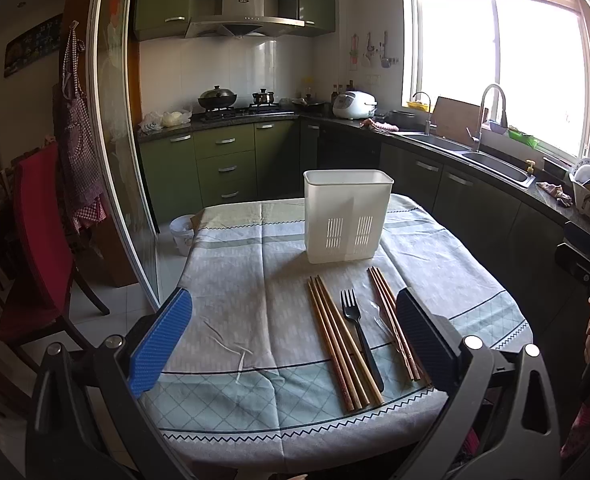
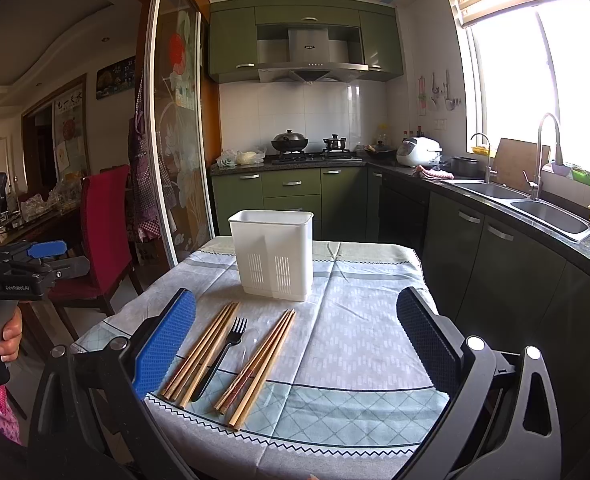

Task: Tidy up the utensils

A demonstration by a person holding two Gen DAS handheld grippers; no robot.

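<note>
Now both held above table, left gripper (image 1: 295, 336) tilted downward, jaws wide, right gripper (image 2: 297, 340) likewise wide, empty.

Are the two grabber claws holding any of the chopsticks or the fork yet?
No, nothing is held. The left gripper and right gripper are both open, above the chopsticks and black fork lying on the tablecloth.
</note>
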